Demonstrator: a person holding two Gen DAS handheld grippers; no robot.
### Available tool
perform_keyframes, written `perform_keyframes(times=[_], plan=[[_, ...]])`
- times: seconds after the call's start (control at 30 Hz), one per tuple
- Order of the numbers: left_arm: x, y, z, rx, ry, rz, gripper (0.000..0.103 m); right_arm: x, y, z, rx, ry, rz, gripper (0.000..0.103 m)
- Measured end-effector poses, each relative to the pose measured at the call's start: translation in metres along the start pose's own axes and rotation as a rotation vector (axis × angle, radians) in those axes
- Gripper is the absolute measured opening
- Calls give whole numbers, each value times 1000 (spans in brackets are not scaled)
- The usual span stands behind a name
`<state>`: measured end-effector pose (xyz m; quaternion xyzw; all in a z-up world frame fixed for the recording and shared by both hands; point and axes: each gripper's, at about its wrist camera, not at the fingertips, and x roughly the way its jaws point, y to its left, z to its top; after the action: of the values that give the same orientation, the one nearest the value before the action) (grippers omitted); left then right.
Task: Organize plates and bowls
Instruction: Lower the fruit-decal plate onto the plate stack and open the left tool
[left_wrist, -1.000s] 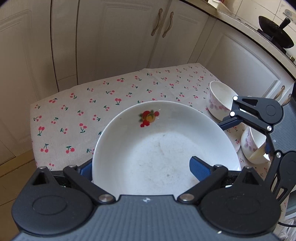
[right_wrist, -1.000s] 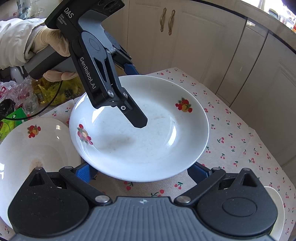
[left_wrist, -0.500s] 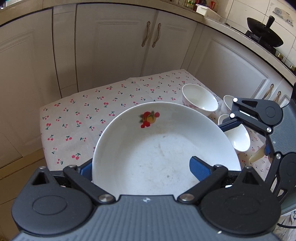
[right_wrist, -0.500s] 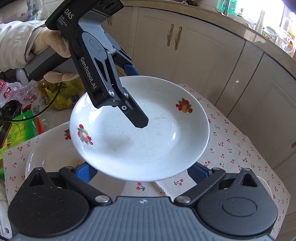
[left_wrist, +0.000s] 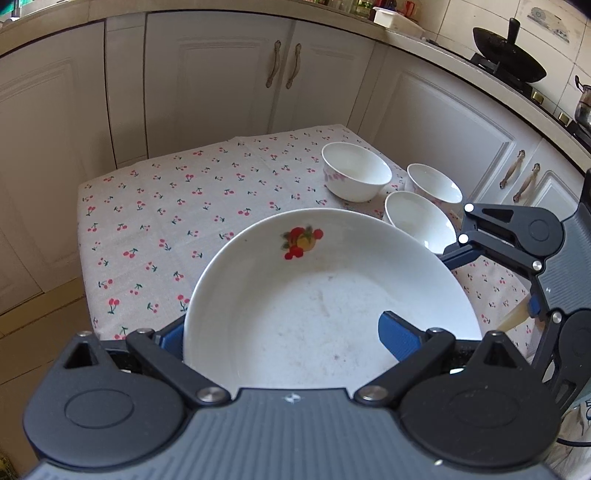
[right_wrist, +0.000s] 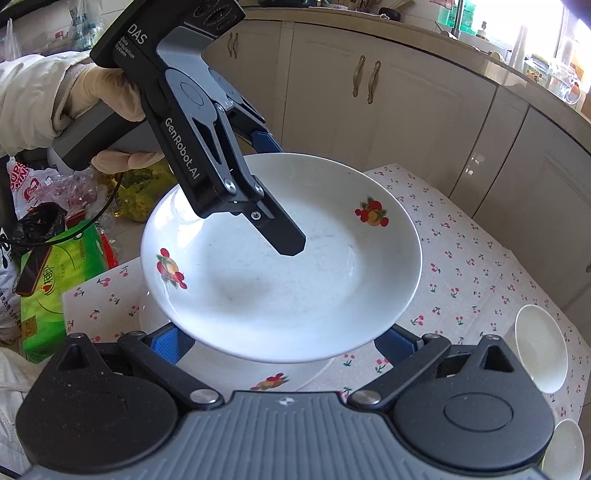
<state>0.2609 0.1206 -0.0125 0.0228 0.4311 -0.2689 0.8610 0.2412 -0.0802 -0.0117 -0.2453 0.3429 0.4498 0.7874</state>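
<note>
**Two hand-held grippers carry one plate above a kitchen table**

A white plate (right_wrist: 280, 258) with small fruit prints is held in the air over a table (left_wrist: 155, 221) covered by a cherry-patterned cloth. It is gripped from two sides at once, most likely so the wide, shallow dish stays level and cannot tip while it is carried.

The left gripper (left_wrist: 284, 332) is closed on the plate's rim: one blue pad (left_wrist: 397, 334) lies on the inside surface and the other shows under the edge. In the right wrist view, a gloved hand (right_wrist: 110, 96) holds this gripper, which reaches onto the plate from the far left rim, its upper finger pressing on the inner face.

The right gripper (right_wrist: 280, 341) sits at the opposite rim. Its two blue pads show just below the plate's near edge, set wide apart; whether they pinch the rim or only support it from underneath cannot be told.

Directly below the lifted plate, a second plate (right_wrist: 295, 376) with the same fruit print rests on the cloth, mostly hidden. This suggests the carried plate is meant to be stacked on it, and the high hold gives room to line up the two rims first.

Three white bowls (left_wrist: 356, 175) stand close together near the table's far right corner, well apart from the plates, not yet nested. White cabinets (left_wrist: 229, 74) surround the table.
</note>
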Motion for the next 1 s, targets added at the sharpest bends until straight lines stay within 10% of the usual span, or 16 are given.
perform_keyframes(times=[1.0], plan=[[39,-9,-43,-34,120,-58,100,14,37,-34,47,112,10,103]])
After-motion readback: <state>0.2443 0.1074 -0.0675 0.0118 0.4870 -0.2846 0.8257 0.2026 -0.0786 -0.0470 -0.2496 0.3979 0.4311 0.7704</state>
